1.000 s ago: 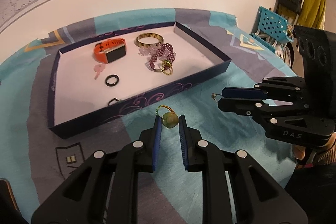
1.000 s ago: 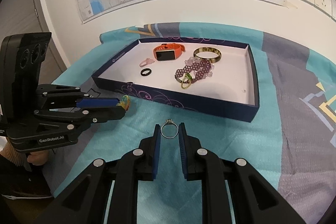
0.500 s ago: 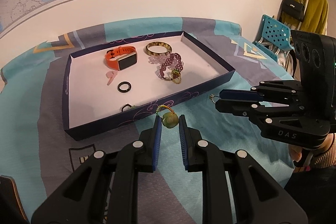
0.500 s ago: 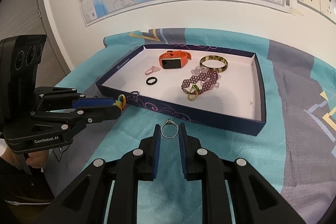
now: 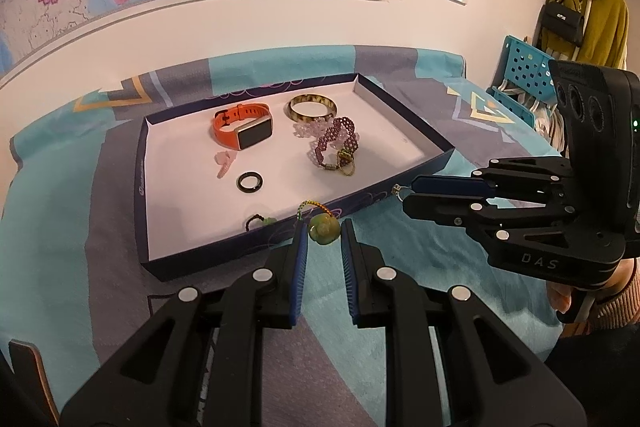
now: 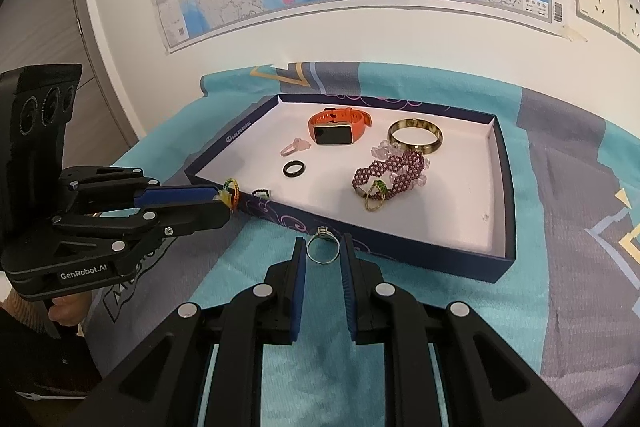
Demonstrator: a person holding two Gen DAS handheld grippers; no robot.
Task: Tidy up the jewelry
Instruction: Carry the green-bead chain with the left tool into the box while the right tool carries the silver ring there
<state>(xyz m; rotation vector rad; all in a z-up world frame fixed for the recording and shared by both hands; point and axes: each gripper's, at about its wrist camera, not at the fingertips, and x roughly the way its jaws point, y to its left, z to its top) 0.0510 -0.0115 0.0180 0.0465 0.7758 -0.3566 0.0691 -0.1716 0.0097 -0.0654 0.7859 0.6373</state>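
Note:
My left gripper (image 5: 323, 231) is shut on a green jade pendant (image 5: 322, 229) with a braided cord, held just before the near wall of the dark blue tray (image 5: 248, 245). My right gripper (image 6: 323, 250) is shut on a silver ring (image 6: 322, 251), just before the tray's near wall (image 6: 400, 247). Each gripper shows in the other's view, the right one (image 5: 404, 194) and the left one (image 6: 228, 199). In the tray lie an orange watch (image 5: 244, 131), a bangle (image 5: 312, 107), a purple beaded bracelet (image 5: 334, 143), a black ring (image 5: 250, 183) and a pink charm (image 5: 225, 163).
The tray sits on a teal and grey cloth (image 6: 560, 307) over the table. A small green charm on a black cord (image 5: 260, 221) lies by the tray's near wall. A wall with a map is behind. A blue crate (image 5: 524, 67) stands at the right.
Both grippers have moved up and closer to the tray's near wall, each keeping its piece. The items in the tray have not moved.

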